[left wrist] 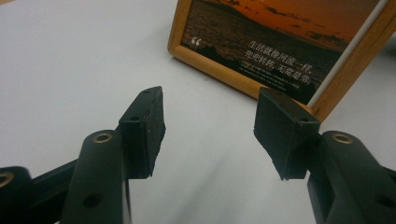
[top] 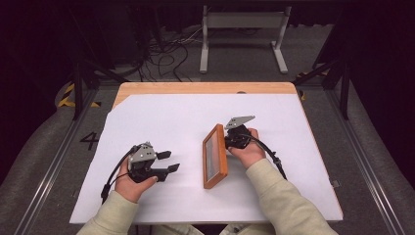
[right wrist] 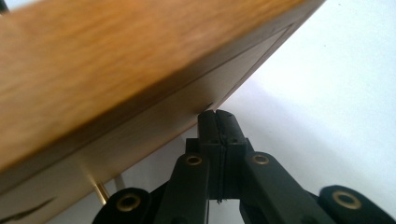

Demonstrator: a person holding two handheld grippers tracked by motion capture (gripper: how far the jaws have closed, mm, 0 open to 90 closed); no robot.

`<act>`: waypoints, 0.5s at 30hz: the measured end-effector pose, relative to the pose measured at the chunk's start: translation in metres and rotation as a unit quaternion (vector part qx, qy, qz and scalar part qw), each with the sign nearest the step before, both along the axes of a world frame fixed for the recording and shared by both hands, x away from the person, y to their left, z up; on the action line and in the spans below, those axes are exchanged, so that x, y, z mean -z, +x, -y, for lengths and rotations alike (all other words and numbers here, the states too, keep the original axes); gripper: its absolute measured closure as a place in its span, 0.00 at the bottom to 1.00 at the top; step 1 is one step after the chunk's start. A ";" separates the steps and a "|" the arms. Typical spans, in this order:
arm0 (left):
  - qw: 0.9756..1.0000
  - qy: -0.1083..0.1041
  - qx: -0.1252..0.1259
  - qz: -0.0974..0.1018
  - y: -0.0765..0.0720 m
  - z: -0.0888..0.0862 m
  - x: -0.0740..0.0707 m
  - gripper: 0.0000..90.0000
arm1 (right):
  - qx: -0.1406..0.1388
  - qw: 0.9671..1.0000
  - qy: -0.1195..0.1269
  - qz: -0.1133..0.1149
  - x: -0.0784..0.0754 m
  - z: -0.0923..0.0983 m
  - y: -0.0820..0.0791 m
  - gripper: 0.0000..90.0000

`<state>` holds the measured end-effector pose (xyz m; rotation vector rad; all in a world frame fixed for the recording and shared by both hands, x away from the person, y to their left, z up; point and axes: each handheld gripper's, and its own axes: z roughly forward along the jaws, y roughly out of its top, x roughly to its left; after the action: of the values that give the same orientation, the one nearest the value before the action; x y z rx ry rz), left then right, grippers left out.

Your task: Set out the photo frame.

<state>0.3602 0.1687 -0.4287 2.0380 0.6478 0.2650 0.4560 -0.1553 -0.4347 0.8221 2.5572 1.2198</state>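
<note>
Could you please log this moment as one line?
picture frame: tilted on table | right gripper: jaws shut, tips at frame's back | left gripper: jaws open, empty, facing frame

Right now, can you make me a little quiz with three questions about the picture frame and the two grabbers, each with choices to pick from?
1. Where is the wooden picture frame?
A. Between the two grippers on the white sheet
B. On the floor beyond the table
C. Hanging off the table's near edge

2. What colour is the frame's border?
A. Blue
B. Orange-brown wood
C. Silver

3. How do the jaws of the right gripper stand?
A. Wide apart
B. Clamped around a cup
C. Pressed together, tips at the frame's back

Answers:
1 A: the high view shows the frame standing on the sheet, with the left gripper on one side and the right gripper on the other.
2 B: the left gripper view shows a warm wood border around a sunset picture.
3 C: the right gripper view shows the two pads closed flat against each other.
</note>
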 end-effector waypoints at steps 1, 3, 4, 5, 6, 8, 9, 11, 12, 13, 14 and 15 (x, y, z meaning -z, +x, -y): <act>1.000 -0.001 0.000 -0.001 0.000 0.001 0.000 0.48 | -0.004 1.000 0.003 0.002 0.000 -0.001 0.000 1.00; 1.000 -0.002 0.000 -0.002 0.001 0.001 0.001 0.48 | -0.008 1.000 0.005 0.004 -0.001 -0.002 0.000 1.00; 1.000 -0.004 0.001 -0.002 0.001 0.002 0.001 0.48 | -0.012 1.000 0.005 0.006 -0.001 -0.004 -0.001 1.00; 1.000 -0.004 0.001 -0.002 0.001 0.002 0.001 0.48 | -0.013 1.000 0.004 0.007 -0.001 -0.004 -0.001 1.00; 1.000 -0.005 0.001 -0.002 0.001 0.002 0.001 0.48 | -0.011 1.000 0.005 0.004 -0.001 -0.004 -0.002 1.00; 1.000 -0.004 0.000 -0.002 0.001 0.001 0.000 0.48 | -0.012 1.000 0.005 0.004 -0.002 -0.003 -0.001 1.00; 1.000 -0.004 0.000 -0.002 0.001 0.001 0.000 0.48 | -0.011 1.000 0.006 0.005 -0.003 -0.002 -0.002 1.00; 1.000 -0.005 -0.002 -0.001 0.001 0.000 0.000 0.48 | -0.005 1.000 -0.005 0.007 -0.008 0.001 -0.004 1.00; 1.000 -0.005 -0.002 0.000 0.001 0.000 0.000 0.48 | 0.001 1.000 -0.006 0.005 -0.010 0.004 -0.005 1.00; 1.000 -0.006 -0.003 0.000 0.001 -0.001 -0.001 0.48 | 0.006 1.000 -0.008 -0.001 -0.012 0.006 -0.007 0.99; 1.000 -0.006 -0.003 0.000 0.001 -0.001 -0.001 0.47 | 0.006 1.000 -0.008 -0.001 -0.012 0.006 -0.007 0.99; 1.000 -0.006 -0.004 0.001 0.001 -0.001 -0.001 0.47 | 0.008 1.000 -0.009 -0.004 -0.014 0.008 -0.008 0.96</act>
<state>0.3614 0.1699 -0.4279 2.0243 0.6546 0.2672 0.4478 -0.1637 -0.4206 0.8433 2.5581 1.1887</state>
